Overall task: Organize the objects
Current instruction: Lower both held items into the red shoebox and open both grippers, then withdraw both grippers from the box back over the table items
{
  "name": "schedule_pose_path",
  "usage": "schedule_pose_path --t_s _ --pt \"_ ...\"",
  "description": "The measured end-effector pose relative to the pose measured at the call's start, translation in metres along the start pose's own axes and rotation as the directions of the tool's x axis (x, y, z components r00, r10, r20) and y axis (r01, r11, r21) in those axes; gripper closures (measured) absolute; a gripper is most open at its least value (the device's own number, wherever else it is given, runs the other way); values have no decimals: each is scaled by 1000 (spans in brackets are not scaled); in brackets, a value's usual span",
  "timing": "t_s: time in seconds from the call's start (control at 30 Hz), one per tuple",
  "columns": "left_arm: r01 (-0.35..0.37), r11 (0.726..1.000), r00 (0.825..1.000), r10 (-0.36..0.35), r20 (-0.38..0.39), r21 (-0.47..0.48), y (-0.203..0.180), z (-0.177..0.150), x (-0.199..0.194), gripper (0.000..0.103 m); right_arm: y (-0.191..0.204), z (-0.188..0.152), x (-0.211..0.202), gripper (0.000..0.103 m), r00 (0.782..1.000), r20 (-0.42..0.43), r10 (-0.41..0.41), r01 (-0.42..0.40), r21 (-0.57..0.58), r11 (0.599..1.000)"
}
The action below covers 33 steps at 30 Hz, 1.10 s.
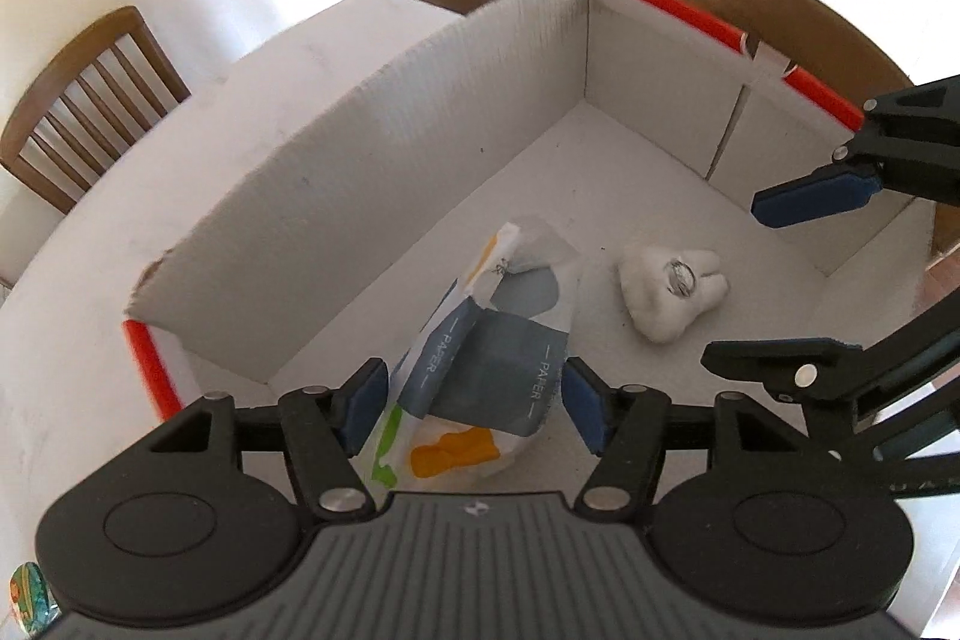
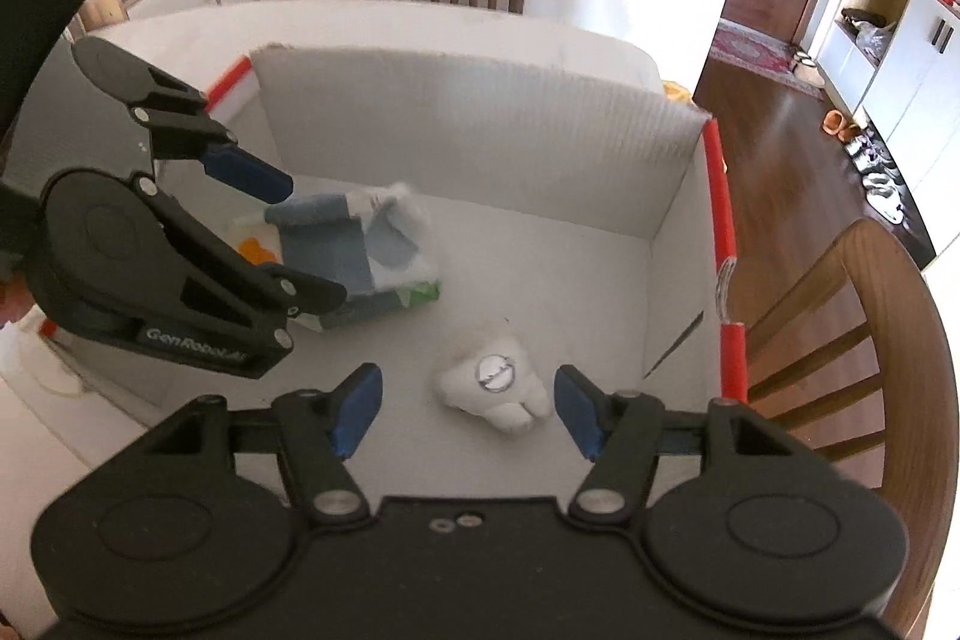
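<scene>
1. Left wrist view. My left gripper (image 1: 474, 403) hangs over the white cardboard box (image 1: 372, 160), its blue pads spread to either side of the tissue pack (image 1: 480, 370) without touching it; the pack lies on the box floor near the long wall. The tooth-shaped plush (image 1: 672, 289) rests beside it, a little apart, bearing a metal ring on top. My right gripper (image 1: 774, 280) enters from the right edge, its fingers parted and empty.

2. Right wrist view. My right gripper (image 2: 468, 409) frames the tooth-shaped plush (image 2: 495, 388) between spread pads, neither one pressing on it. My left gripper (image 2: 300, 241) stands over the tissue pack (image 2: 354, 250), also spread.

3. Hazard. Both objects appear to sit loose in the box. The two grippers stand near each other, so crossing paths could make them collide. A pad dragged low could catch the pack's raised flap and pull it, or nudge the light plush.
</scene>
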<state>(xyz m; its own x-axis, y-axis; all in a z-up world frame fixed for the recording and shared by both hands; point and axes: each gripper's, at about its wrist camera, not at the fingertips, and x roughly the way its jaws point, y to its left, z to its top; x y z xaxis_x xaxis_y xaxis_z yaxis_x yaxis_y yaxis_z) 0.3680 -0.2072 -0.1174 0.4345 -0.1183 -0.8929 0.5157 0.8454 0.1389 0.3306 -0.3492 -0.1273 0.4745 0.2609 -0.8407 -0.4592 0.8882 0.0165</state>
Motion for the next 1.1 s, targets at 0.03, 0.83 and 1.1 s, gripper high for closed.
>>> schedule_pose_path --t_s 0.03,0.83,1.1 --pt "0 1000 1000 0 11 -6 1 -1 -5 40 -4 2 -2 40 1000 8 3 -3 1 1000" --pt "91 985 966 -53 254 -144 38 -55 -105 27 50 4 -94 19 979 202 37 -54 81 995" --pt "119 968 945 -41 323 -223 61 -94 -137 20 89 2 -101 7 965 261 20 -60 148 987"
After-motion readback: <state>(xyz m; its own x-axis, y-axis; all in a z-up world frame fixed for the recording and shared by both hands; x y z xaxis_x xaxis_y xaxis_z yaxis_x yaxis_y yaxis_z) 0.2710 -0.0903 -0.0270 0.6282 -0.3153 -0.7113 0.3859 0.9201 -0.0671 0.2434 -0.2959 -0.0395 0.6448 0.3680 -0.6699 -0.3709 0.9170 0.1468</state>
